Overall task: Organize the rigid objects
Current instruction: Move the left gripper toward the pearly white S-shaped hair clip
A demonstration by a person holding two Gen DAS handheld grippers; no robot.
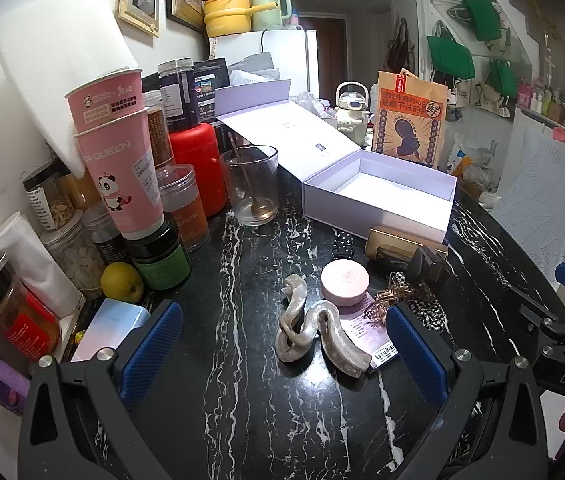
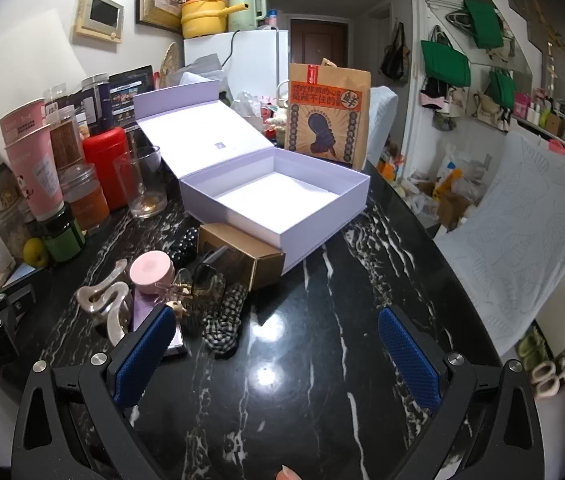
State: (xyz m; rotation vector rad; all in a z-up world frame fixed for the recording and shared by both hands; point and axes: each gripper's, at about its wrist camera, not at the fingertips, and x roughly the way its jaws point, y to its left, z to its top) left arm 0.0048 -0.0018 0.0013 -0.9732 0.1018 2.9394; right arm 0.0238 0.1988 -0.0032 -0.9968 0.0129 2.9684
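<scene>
An open, empty lilac box (image 1: pixel 378 196) (image 2: pixel 278 204) stands on the black marble table, lid leaning back. In front of it lie a pearly wavy hair claw (image 1: pixel 310 332) (image 2: pixel 102 300), a round pink jar (image 1: pixel 344 282) (image 2: pixel 151 271), a gold box (image 1: pixel 392 246) (image 2: pixel 242 256), a gold hair clip (image 1: pixel 390 296), a checked scrunchie (image 2: pixel 224 326) and a purple card (image 1: pixel 364 330). My left gripper (image 1: pixel 282 354) is open, just short of the hair claw. My right gripper (image 2: pixel 278 356) is open and empty over bare table, right of the scrunchie.
Jars, pink paper cups (image 1: pixel 116 148), a red canister (image 1: pixel 198 168), a glass with a spoon (image 1: pixel 250 188) and a lemon (image 1: pixel 121 282) crowd the left side. A brown paper bag (image 1: pixel 408 120) stands behind the box. The table edge curves at the right (image 2: pixel 462 280).
</scene>
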